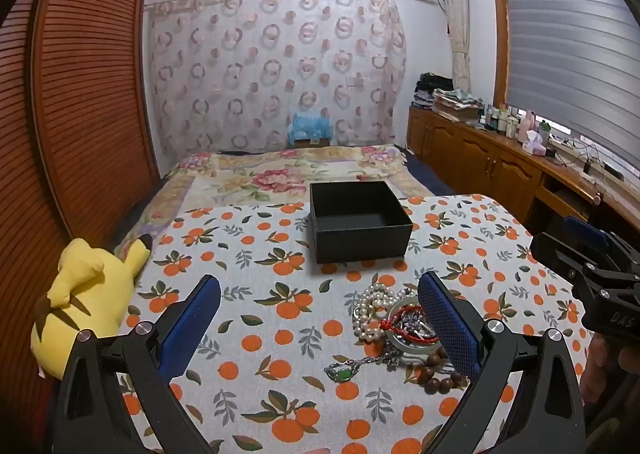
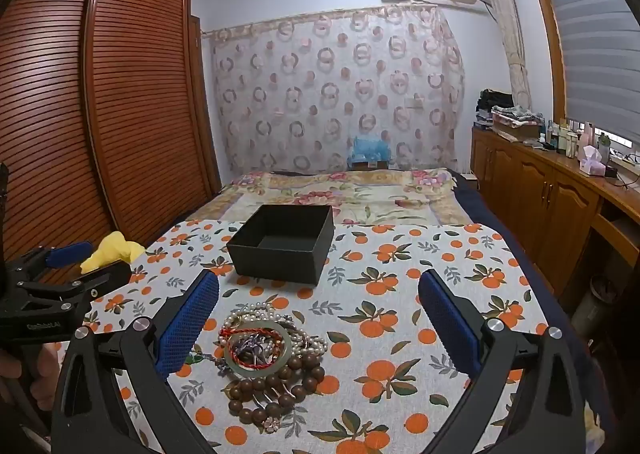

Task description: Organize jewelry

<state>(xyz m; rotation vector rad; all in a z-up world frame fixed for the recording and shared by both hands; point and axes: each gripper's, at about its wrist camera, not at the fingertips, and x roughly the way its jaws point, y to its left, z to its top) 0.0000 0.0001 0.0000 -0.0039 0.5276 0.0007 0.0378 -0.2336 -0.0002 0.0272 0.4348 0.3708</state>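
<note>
A heap of jewelry (image 1: 394, 328) lies on the orange-print tablecloth: a pearl necklace (image 1: 370, 308), a pale jade bangle (image 2: 258, 348), a red cord bracelet, a brown wooden bead bracelet (image 2: 276, 390) and a green-stone pendant (image 1: 340, 373). An open, empty black box (image 1: 360, 220) stands behind the heap; it also shows in the right wrist view (image 2: 282, 244). My left gripper (image 1: 320, 302) is open, with the heap by its right finger. My right gripper (image 2: 320, 298) is open, with the heap (image 2: 264, 358) by its left finger. Neither holds anything.
A yellow plush toy (image 1: 86, 296) lies at the table's left edge. A bed with a floral cover (image 1: 288, 174) lies beyond the table. A slatted wooden wardrobe (image 2: 120, 114) stands left; cluttered wooden cabinets (image 1: 500, 158) run along the right under the window.
</note>
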